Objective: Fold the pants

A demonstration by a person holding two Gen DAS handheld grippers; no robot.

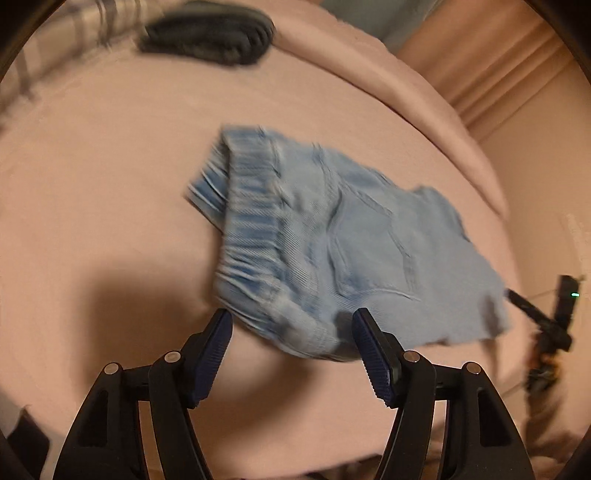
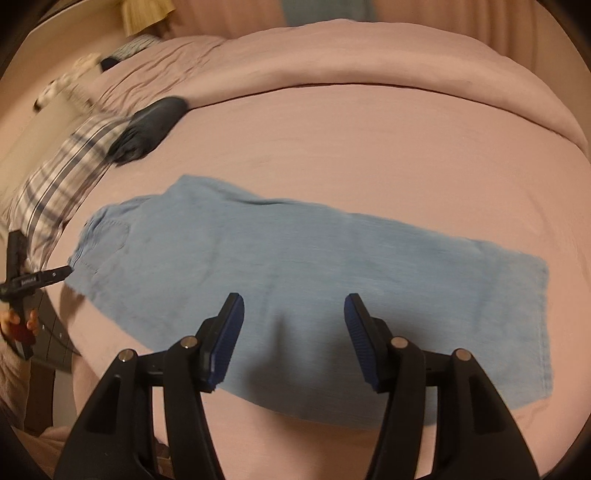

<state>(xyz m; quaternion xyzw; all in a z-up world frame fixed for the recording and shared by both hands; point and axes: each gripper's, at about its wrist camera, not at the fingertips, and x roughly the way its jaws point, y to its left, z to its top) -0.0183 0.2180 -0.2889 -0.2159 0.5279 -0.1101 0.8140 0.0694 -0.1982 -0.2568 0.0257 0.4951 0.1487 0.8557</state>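
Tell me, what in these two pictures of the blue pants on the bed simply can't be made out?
- Pants: right wrist view, near edge hidden behind the right gripper.
- Waistband: left wrist view, motion blur smears its stitching; its near corner lies between the left gripper fingers.
- Dark garment: left wrist view, too blurred to identify.
- Striped cloth: right wrist view, cut off by the edge.

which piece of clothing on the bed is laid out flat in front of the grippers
The light blue pants. The striped garment and dark one sit bunched at the far edge.

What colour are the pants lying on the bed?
Light blue denim. The pants show best in the right wrist view, laid out along their length.
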